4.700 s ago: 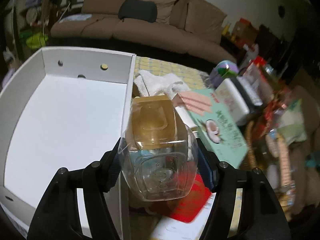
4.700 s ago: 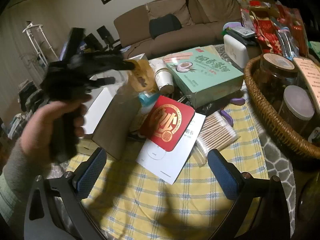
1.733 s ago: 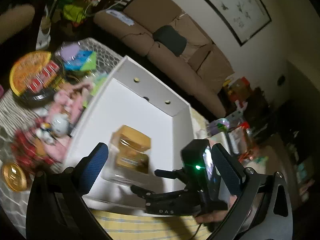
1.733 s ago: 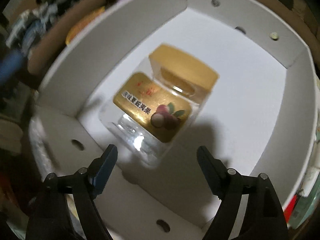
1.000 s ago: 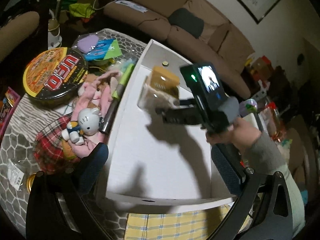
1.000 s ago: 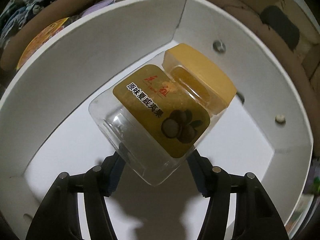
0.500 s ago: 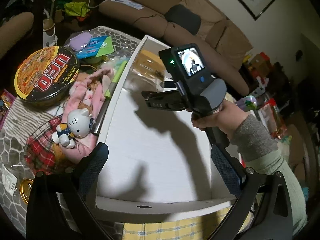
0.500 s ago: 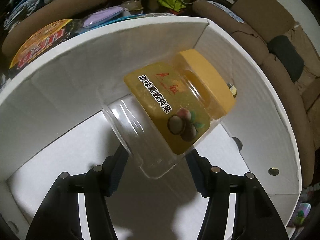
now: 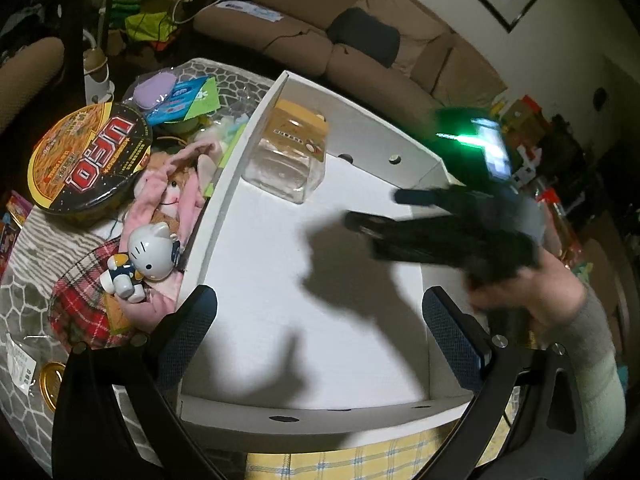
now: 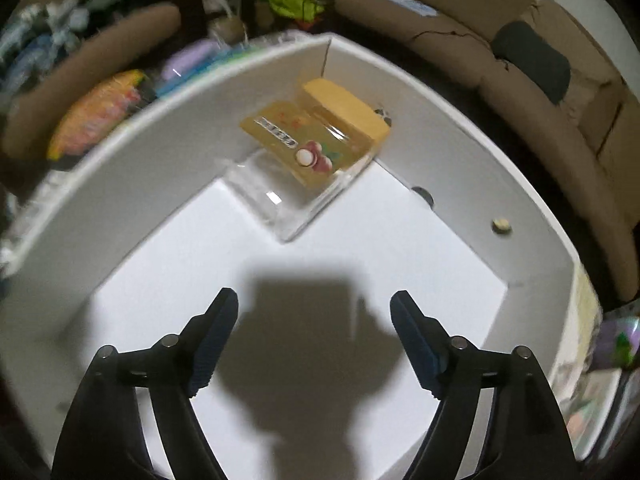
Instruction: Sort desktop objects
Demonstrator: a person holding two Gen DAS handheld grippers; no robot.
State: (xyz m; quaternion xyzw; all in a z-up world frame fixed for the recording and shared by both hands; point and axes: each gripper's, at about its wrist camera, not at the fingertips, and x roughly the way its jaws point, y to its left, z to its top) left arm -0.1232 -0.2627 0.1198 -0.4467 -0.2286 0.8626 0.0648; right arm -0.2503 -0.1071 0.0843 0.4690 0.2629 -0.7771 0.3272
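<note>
White cardboard fills most of what we see here, since both claws hang over the big white box (image 10: 120, 200). Nearest to us, the right claw (image 10: 314, 340) has its blue pads spread wide apart with nothing between them, just its own shadow on the box floor. The left claw (image 9: 320, 340) is the same deal: wide open, empty, sitting over the near wall of the box.

Further in, the clear jar (image 10: 308, 160) with the gold lid sits tucked into the far left corner of the box, right against the left wall. From the right claw it's straight ahead and a touch up-left, well apart from the pads. From the left claw it's ahead too, but further off, so we'd say the right one is nearer, though in the left wrist view that claw (image 9: 384, 216) looks blurred, so hard to be exact.

The jar seems tipped back rather than standing straight, its long axis running from the clear base nearest us to the gold lid pointing away toward the corner, gold label facing up at us.

So this one looks sorted. Our guess is the next pick comes from outside the box: past the left wall, on the table, there's a noodle bowl (image 9: 90, 160) and a little cat figure (image 9: 150, 252).
</note>
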